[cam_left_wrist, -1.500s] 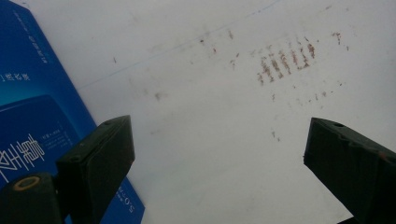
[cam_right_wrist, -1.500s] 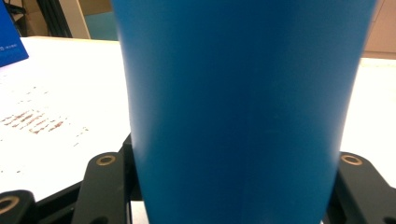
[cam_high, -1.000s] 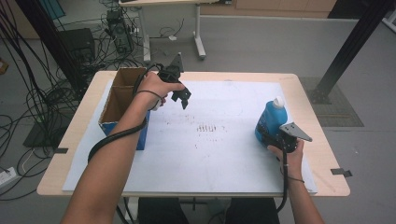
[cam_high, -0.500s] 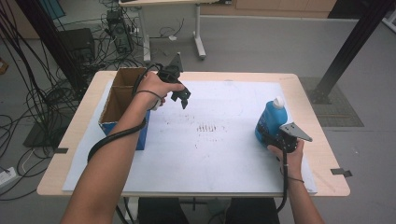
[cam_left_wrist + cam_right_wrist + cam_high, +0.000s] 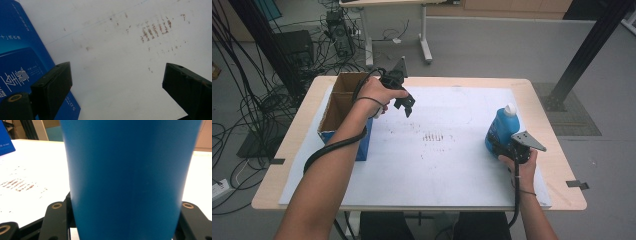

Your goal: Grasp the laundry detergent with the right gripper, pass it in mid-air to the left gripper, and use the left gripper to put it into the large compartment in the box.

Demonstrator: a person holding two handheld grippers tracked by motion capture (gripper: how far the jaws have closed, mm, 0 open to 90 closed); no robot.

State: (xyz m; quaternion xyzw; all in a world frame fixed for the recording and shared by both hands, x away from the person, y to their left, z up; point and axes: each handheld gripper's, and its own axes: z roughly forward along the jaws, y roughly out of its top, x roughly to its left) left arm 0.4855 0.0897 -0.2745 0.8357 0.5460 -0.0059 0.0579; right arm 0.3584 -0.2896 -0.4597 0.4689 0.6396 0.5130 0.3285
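Observation:
A blue bottle (image 5: 500,127) with a white cap stands upright at the right side of the white sheet (image 5: 437,165). My right gripper (image 5: 508,149) is shut on its lower body from the near side. In the right gripper view the bottle (image 5: 127,175) rises between the two black jaws of that gripper (image 5: 122,220). My left gripper (image 5: 405,105) hangs open above the sheet, just right of an open cardboard box (image 5: 337,107). In the left gripper view the jaws of that gripper (image 5: 115,82) stand wide apart with nothing between them, and the box's blue side (image 5: 20,62) is at the left.
Brown smudge marks (image 5: 434,136) lie mid-sheet. The wooden table's edge (image 5: 557,150) runs close behind the right hand. Cables and equipment (image 5: 257,95) crowd the floor at the left, and a black post (image 5: 587,50) stands at the far right.

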